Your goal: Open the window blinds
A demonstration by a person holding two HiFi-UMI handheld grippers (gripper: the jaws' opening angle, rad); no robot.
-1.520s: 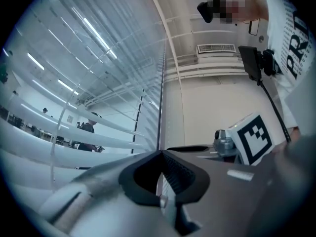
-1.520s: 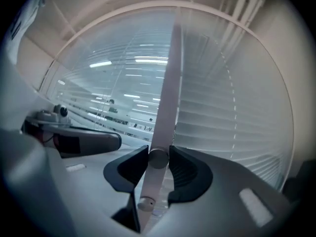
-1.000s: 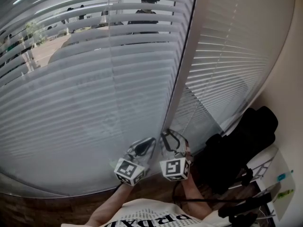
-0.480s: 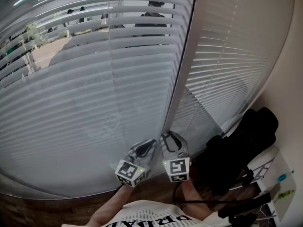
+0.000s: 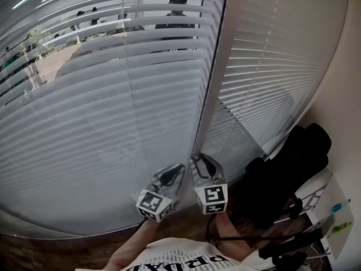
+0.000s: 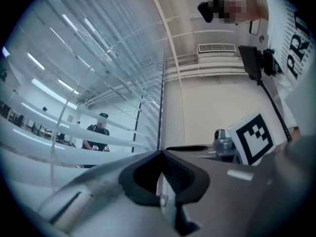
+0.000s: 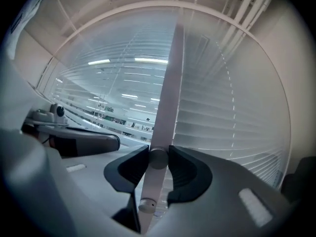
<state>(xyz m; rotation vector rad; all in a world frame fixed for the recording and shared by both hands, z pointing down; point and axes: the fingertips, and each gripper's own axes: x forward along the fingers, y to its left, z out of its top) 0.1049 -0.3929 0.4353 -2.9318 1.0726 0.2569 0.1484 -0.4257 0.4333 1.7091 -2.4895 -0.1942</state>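
Note:
Two white slatted blinds hang side by side, the left blind (image 5: 113, 106) and the right blind (image 5: 265, 78), with a pale window post (image 5: 217, 66) between them. The left blind's upper slats stand partly apart. A pale tilt wand (image 7: 165, 98) hangs in front of the post. My right gripper (image 5: 202, 164) (image 7: 158, 154) is shut on the wand's lower end, its pads pressing a round knob. Beside it on the left, my left gripper (image 5: 175, 171) (image 6: 161, 153) has its jaw tips together; I cannot tell whether anything thin lies between them.
A black bag or chair (image 5: 287, 174) stands at the lower right against the beige wall (image 5: 344, 66). A white shelf (image 5: 333, 208) sits beyond it. Dark wooden floor (image 5: 34, 250) runs below the blinds. People (image 5: 175, 16) show through the upper slats.
My right gripper has rolled about its own axis while gripping the wand; its marker cube now faces differently. The left gripper has stayed put.

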